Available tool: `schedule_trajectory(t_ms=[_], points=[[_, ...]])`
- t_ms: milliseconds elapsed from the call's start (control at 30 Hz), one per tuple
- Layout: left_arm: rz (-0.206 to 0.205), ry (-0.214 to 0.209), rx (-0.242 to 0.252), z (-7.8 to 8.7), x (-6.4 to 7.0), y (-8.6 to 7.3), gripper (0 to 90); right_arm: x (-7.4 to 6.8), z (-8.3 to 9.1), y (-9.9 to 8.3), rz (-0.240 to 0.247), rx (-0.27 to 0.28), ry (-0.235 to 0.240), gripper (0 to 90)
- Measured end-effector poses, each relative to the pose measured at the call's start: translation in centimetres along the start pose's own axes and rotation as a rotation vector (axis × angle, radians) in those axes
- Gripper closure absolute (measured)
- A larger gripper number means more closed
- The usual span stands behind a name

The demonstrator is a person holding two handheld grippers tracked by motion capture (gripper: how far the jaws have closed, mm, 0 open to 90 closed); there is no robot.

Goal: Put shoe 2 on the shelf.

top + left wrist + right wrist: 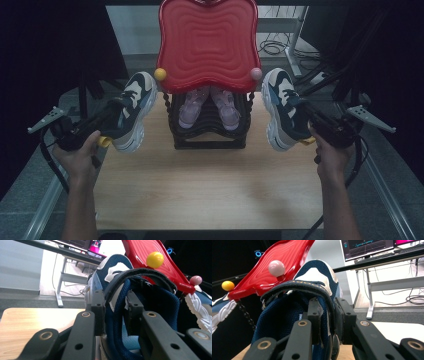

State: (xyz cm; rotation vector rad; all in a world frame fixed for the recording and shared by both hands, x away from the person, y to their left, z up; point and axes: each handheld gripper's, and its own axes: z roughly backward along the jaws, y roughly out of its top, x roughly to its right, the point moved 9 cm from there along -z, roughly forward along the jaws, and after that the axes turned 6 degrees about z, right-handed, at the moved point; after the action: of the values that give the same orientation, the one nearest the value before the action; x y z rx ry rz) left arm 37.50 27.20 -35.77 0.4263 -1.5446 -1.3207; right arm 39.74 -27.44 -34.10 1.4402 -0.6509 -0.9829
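- My left gripper [112, 119] is clamped on the collar of the left sneaker [134, 107], jaws pinching the heel wall — held up at the table's [210, 185] left side.
- My right gripper [306, 114] grips the right sneaker [282, 107] the same way, at the right side.
- Between them: one black rack [209, 132] holding two small pink shoes [210, 106].
- One red lid [207, 42] stands raised above the rack, with two knobs — one yellow ball [160, 74], one pink ball [256, 74].

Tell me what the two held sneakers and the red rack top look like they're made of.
Left sneaker and right sneaker: navy woven mesh, visibly porous, with smooth cream panels, probably synthetic leather. Red rack top: glossy rippled surface, likely moulded plastic.
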Motion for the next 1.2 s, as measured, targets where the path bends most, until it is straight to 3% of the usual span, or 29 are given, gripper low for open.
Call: schedule_trajectory(t_ms=[633,1200], points=[[-0.001,0.006,0.015,-1.3,0.0,2.9,73.6,0.6,-0.8,2.2,0.009,0.014,-0.020,75.5],[-0.023,0.014,0.038,-2.4,1.0,5.8,73.7,-0.1,-1.6,4.6,0.016,0.030,0.000,75.5]])
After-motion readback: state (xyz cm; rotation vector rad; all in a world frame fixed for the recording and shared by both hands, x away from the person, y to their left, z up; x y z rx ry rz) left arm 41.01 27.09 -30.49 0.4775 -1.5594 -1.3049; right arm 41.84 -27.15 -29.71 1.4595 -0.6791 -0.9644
